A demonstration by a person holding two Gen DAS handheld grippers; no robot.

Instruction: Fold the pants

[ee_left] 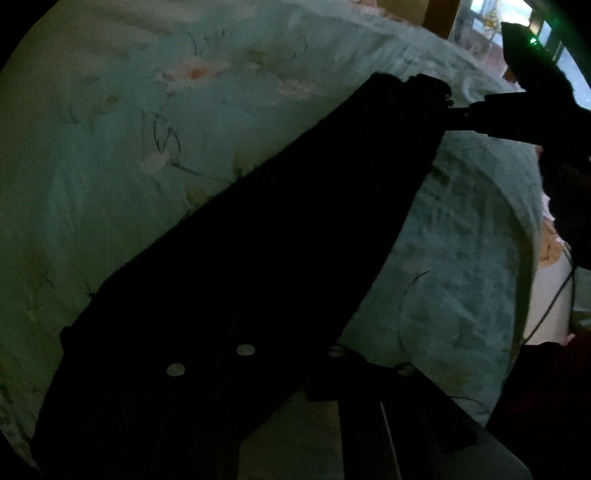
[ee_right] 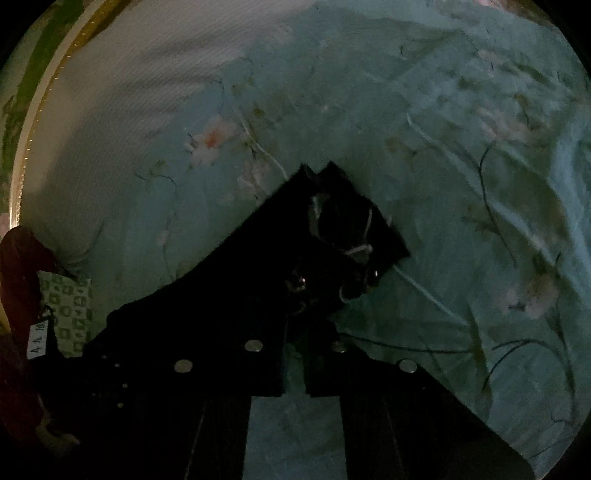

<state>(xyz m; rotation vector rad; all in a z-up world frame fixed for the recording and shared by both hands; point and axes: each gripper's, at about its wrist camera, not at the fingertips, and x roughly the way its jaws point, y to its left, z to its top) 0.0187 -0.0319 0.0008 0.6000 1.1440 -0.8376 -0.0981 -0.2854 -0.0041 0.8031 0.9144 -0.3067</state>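
Note:
The black pants [ee_left: 295,240] stretch as a dark band from the bottom left to the upper right over a teal floral bedsheet [ee_left: 110,166]. My left gripper [ee_left: 295,373] is shut on one end of them. In the left wrist view my right gripper [ee_left: 458,110] grips the far end at the upper right. In the right wrist view my right gripper [ee_right: 293,362] is shut on the pants [ee_right: 258,277]; the waistband with a white drawstring [ee_right: 358,251] sticks up past the fingers.
A white pillow [ee_right: 122,110] lies at the upper left of the bed, by the headboard edge [ee_right: 40,122]. A green patterned packet [ee_right: 70,310] with a tag lies at the left. A window [ee_left: 480,22] shows beyond the bed.

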